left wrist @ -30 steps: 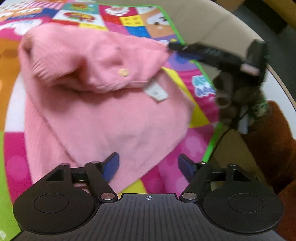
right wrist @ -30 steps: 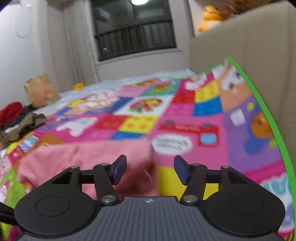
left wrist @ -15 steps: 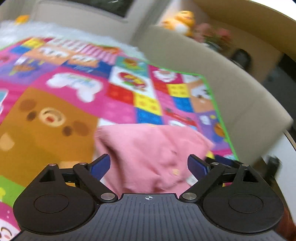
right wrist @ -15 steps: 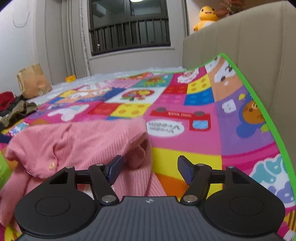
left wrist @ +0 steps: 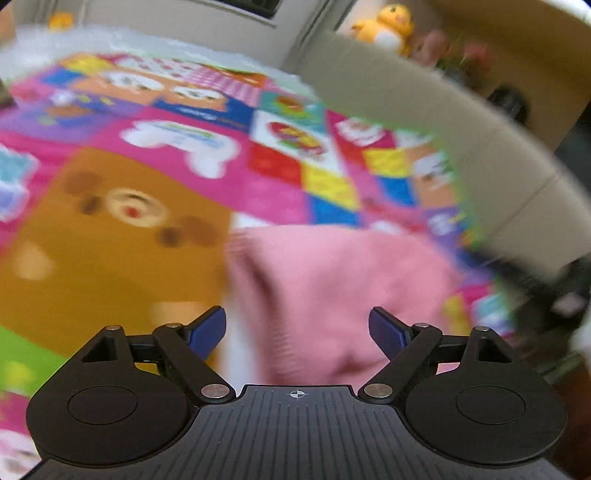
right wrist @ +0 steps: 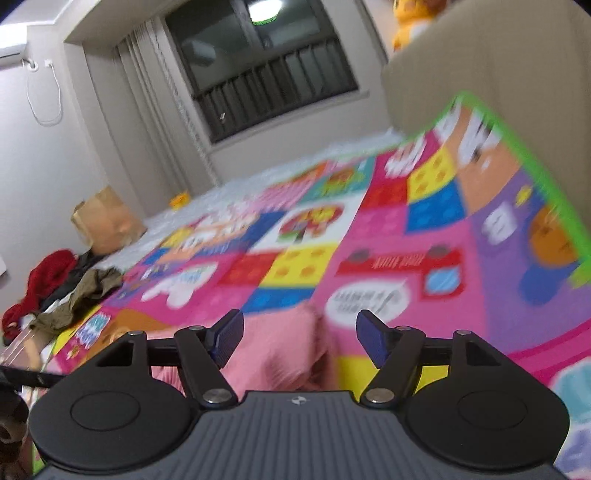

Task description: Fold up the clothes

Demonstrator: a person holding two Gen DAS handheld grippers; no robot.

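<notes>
A pink knit cardigan (left wrist: 332, 288) lies bunched on a colourful play mat (left wrist: 110, 229), just ahead of my left gripper (left wrist: 297, 332). That gripper is open, its blue pads spread wide, with nothing between them. In the right wrist view the same cardigan (right wrist: 273, 354) shows low between the fingers of my right gripper (right wrist: 299, 339), which is open and holds nothing. Both views are blurred by motion. The other gripper appears as a dark smear (left wrist: 546, 288) at the right edge of the left wrist view.
A beige sofa back (left wrist: 461, 122) borders the mat's green edge on the right. A pile of red and olive clothes (right wrist: 62, 291) and a paper bag (right wrist: 103, 225) sit at the far left. A yellow plush toy (left wrist: 384, 26) rests on the sofa.
Both grippers have tilted up and drawn back from the cardigan. The left view swung from looking down on the spread cardigan to looking across the mat. Both stayed open.
</notes>
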